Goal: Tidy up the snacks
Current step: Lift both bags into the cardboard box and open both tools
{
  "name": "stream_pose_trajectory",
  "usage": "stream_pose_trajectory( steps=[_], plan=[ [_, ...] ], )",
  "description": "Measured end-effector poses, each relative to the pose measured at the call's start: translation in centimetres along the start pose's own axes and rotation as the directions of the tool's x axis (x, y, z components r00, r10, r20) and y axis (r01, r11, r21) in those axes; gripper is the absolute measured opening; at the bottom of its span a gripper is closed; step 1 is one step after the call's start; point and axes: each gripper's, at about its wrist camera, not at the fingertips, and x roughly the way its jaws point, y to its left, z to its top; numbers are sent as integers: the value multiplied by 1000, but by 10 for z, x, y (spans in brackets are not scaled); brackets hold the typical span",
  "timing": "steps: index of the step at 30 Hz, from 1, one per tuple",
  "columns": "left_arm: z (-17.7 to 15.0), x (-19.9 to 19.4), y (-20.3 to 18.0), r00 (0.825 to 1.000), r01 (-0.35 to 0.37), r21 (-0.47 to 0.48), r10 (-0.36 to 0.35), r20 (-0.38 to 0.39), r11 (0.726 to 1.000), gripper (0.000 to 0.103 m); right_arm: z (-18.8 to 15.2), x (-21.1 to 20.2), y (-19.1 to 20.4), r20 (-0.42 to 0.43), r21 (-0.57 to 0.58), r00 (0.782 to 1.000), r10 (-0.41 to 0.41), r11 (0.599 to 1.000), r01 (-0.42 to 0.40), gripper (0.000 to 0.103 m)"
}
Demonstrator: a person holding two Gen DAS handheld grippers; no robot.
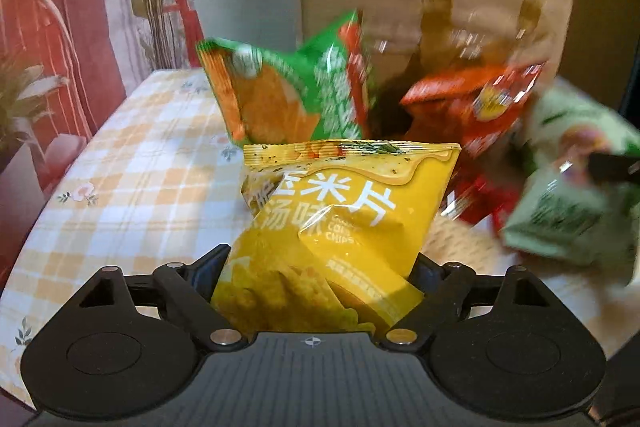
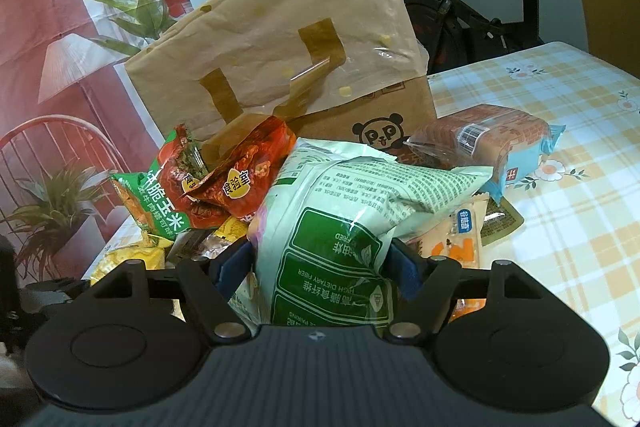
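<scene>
so, left gripper (image 1: 316, 267) has the yellow corn chip bag (image 1: 340, 227) between its jaws; can't tell if the pads actually press it, their tips are hidden behind the bag. bag is glossy crinkled foil w/ a serrated top seam, standing tilted, puffy. right gripper (image 2: 320, 259) is clenched on the pale green bag (image 2: 340, 227), blue pads denting both sides of its puffed, creased film; back panel w/ small print faces the cam. just behind it sits a heap of snacks: green-and-orange chip bag (image 2: 160, 203), shiny red crumpled packs (image 2: 236, 179), a brown loaf-shaped pack w/ light blue ends (image 2: 492, 143) off to the right side, small flat sachets (image 2: 464, 239) beside it. behind the pile stands a tall brown paper bag (image 2: 280, 47), matte, creased, flat paper handles, panda print low on its side, clear tape patches. everything rests on a table w/ a yellow-white plaid cloth (image 2: 560, 167) dotted w/ little flowers. backdrop at left is a red printed curtain w/ plants and a chair; an exercise bike (image 2: 480, 7) stands behind the table. left view is motion-blurred on the far items.
</scene>
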Motion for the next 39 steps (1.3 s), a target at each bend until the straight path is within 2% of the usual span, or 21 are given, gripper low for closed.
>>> stream_pose_trajectory(
  steps=[6,11,14,17,20,28,39],
  plan=[
    [3,-37,-9,996,22,-54,-17,84,998,90,-1,-4,1,10,-5,1000,6,1000,-6,75],
    [7,-49,-16,992,18,-62,-10,126,998,90,0,-12,3,26,-15,1000,-4,1000,5,75],
    [15,-59,-13,987,23,-98,-7,163,995,90,5,-22,5,56,-48,998,-15,999,18,75],
    [27,-70,-8,981,31,-151,-1,196,988,90,14,-38,5,123,-87,992,-25,996,36,75],
    [38,-82,-7,972,43,-182,1,236,982,90,26,-53,0,173,-93,984,-32,994,49,75],
    [77,-95,-13,942,78,-186,-11,336,980,90,68,-73,-8,288,-95,956,-61,991,92,75],
    [138,-93,-17,904,86,-160,-10,427,983,90,135,-75,7,395,-166,918,15,985,55,75]
  ],
)
